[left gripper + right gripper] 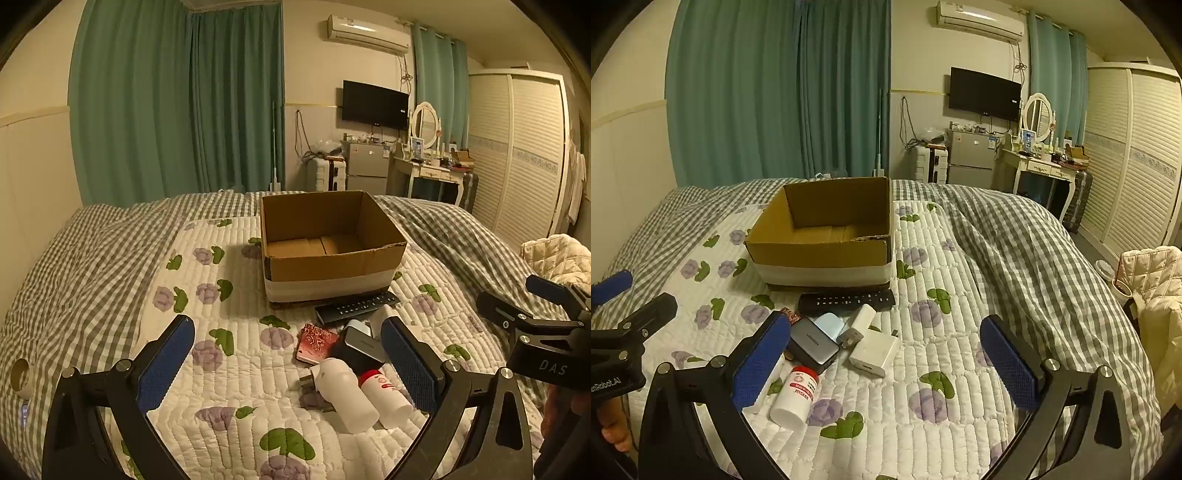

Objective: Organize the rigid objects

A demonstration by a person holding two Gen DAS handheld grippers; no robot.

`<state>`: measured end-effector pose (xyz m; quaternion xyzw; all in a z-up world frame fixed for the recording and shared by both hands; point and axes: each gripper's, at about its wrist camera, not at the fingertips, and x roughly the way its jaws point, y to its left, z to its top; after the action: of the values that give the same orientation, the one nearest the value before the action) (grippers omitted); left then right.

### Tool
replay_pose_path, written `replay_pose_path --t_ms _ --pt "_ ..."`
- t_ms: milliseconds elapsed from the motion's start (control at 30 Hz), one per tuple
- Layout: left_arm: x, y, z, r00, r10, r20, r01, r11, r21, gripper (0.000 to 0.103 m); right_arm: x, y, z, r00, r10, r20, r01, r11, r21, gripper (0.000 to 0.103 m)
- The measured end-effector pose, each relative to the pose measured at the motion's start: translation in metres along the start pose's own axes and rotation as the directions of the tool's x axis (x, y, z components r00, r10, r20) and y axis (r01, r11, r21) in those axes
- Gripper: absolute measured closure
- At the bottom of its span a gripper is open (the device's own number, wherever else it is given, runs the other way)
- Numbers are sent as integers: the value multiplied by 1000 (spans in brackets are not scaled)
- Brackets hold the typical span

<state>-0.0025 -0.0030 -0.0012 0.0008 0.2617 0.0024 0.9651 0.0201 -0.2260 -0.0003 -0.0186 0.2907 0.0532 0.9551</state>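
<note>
Both grippers hover side by side, left gripper [288, 365] and right gripper [886, 369], jaws spread wide, holding nothing.

Left gripper [286, 363] and right gripper [886, 365] are showing black frames, silver screws, blue textured pads [1010, 363]; white lettering, partly cropped, possibly "DAS", is showing on the right gripper's body.

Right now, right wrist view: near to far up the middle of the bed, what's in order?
Red-capped white bottle → white charger → black remote → cardboard box. Both grippers are open, holding nothing.
</note>
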Motion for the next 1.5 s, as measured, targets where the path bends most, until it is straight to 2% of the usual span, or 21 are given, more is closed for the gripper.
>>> replay_pose_path --t_ms 1000,1500 --pt "5 7 1 999 34 -14 -34 999 4 0 1 0 -2 1000 -1 -6 1 1000 4 0" --pt "5 9 1 999 28 -15 -28 1000 0 0 1 -3 -3 1000 -11 -3 11 1000 6 0"
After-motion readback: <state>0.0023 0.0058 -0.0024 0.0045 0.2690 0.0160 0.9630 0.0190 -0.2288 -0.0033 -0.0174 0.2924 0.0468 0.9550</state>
